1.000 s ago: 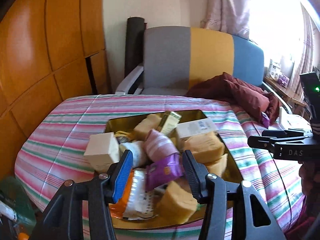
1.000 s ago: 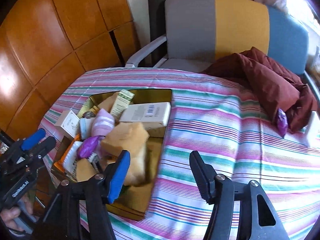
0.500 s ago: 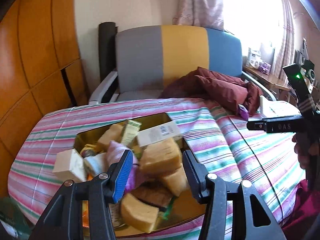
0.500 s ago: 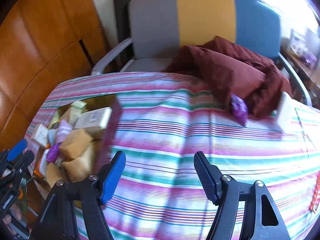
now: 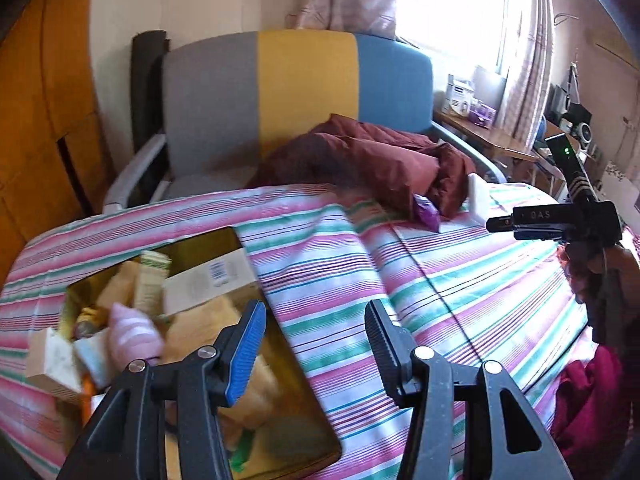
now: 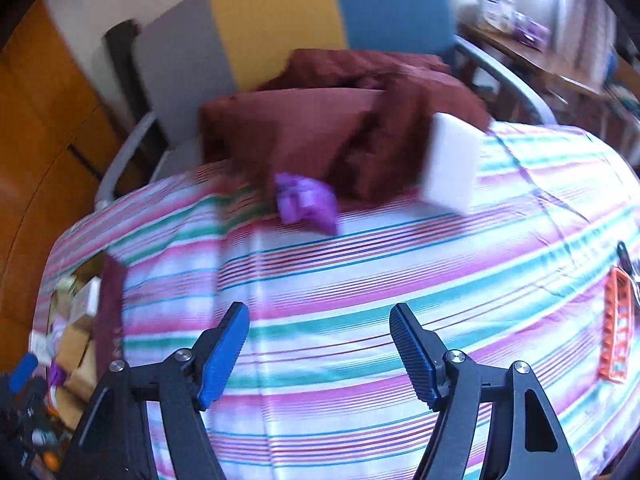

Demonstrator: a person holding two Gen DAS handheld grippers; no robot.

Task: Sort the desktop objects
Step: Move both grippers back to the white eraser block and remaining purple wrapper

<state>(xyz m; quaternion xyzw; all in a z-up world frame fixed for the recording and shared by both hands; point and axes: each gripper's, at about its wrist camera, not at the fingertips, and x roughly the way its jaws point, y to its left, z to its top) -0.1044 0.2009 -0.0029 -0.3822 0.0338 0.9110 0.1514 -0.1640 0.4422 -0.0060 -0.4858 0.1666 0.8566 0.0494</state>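
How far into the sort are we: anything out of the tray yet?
Early. Lying loose on the striped cloth are a purple packet, a white block and an orange item at its edge; whether they came from the tray can't be told. In hand: nothing, as left gripper and right gripper are both open and empty, the right's fingers having just been opening. Left: the gold tray is piled full.

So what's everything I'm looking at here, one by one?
tray: one, gold, left on the cloth, piled with boxes and packets
cloth: one, pink, green and white stripes, over the table
purple packet: one, by the blanket
white block: one, leaning on the blanket
blanket: one, maroon, far edge
orange tag: one, right edge
chair: one, grey, yellow, blue, behind
left gripper: open, empty
right gripper: jaws just opening, empty
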